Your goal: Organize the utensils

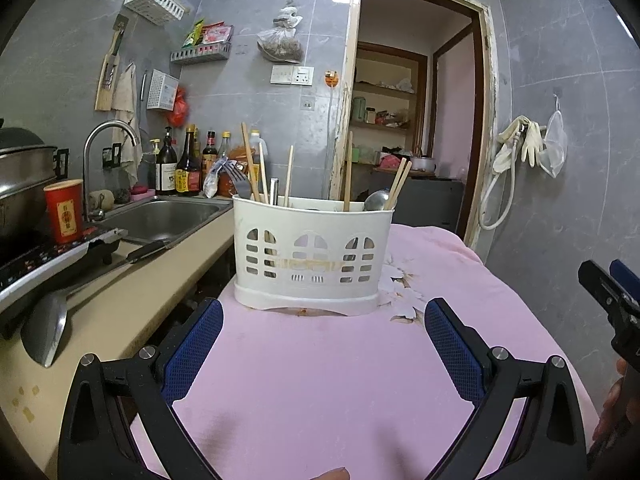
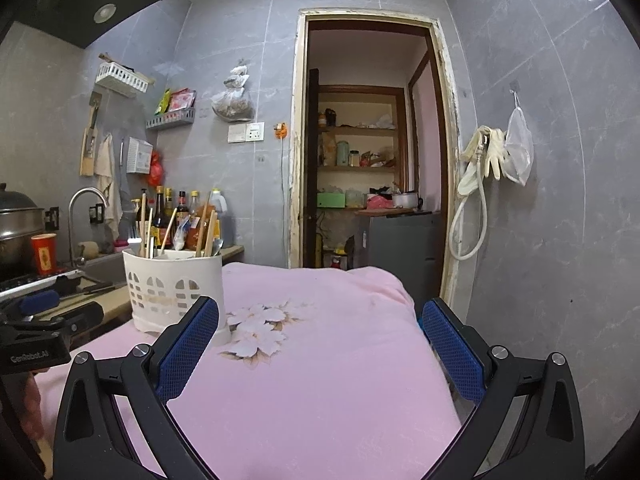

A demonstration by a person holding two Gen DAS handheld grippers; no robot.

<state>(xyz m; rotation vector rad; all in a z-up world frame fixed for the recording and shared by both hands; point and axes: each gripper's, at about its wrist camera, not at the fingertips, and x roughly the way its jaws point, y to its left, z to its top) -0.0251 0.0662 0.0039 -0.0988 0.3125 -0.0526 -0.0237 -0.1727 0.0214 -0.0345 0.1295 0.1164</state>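
Note:
A white plastic utensil holder (image 1: 312,256) stands on a pink cloth (image 1: 320,380). It holds several wooden chopsticks (image 1: 250,168), a fork (image 1: 236,180) and a spoon (image 1: 376,200). My left gripper (image 1: 322,316) is open and empty, a little in front of the holder. In the right wrist view the holder (image 2: 172,288) stands at the left, just beyond the left fingertip. My right gripper (image 2: 320,316) is open and empty above the pink cloth (image 2: 320,380). The right gripper also shows at the right edge of the left wrist view (image 1: 616,300).
A beige counter (image 1: 120,300) runs along the left with a steel sink (image 1: 160,220), a ladle (image 1: 44,332), a red cup (image 1: 64,210), a pot (image 1: 20,176) and sauce bottles (image 1: 184,164). A doorway (image 1: 412,120) opens behind. Gloves and a hose (image 1: 516,152) hang on the right wall.

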